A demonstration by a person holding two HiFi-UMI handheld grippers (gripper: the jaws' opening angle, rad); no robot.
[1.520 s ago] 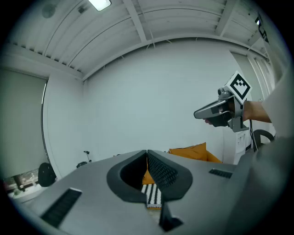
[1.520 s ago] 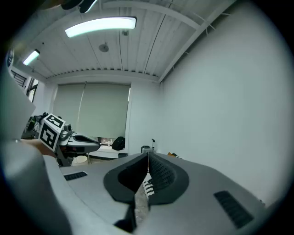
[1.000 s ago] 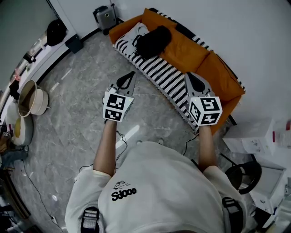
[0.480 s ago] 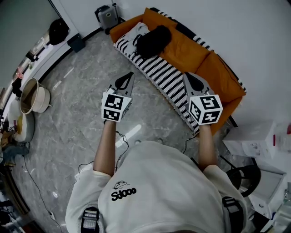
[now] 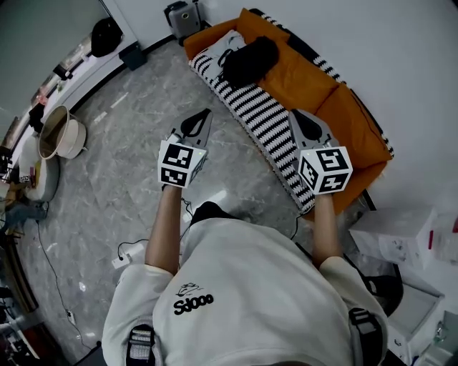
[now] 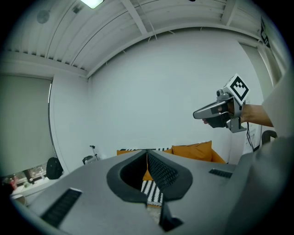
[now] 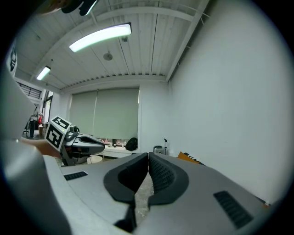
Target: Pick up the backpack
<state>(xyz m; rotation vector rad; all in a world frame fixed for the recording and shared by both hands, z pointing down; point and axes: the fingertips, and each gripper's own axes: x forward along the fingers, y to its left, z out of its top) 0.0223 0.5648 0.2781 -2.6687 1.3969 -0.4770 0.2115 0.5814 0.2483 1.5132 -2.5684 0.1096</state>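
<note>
The black backpack [image 5: 250,60] lies on the orange sofa [image 5: 325,107], at the far end of a black-and-white striped blanket [image 5: 261,118]. My left gripper [image 5: 205,116] is held over the grey floor, short of the sofa's front edge, with its jaws shut and empty. My right gripper [image 5: 298,116] hovers over the blanket, well short of the backpack, also shut on nothing. In the left gripper view the shut jaws [image 6: 147,153] point at the sofa [image 6: 195,150] and hide the backpack; the right gripper [image 6: 198,114] shows at the upper right. The right gripper view has its shut jaws [image 7: 148,158] aimed along the white wall.
A second black bag [image 5: 106,36] sits on the long ledge at the left, with a beige pot [image 5: 61,134] below it. A small grey appliance [image 5: 183,13] stands by the sofa's far end. White boxes [image 5: 401,232] are at the right. Cables [image 5: 129,250] trail on the floor.
The whole scene has shifted in the head view as the person steps toward the sofa, and a dark shoe now shows under the left gripper. Both grippers went along, still shut.
</note>
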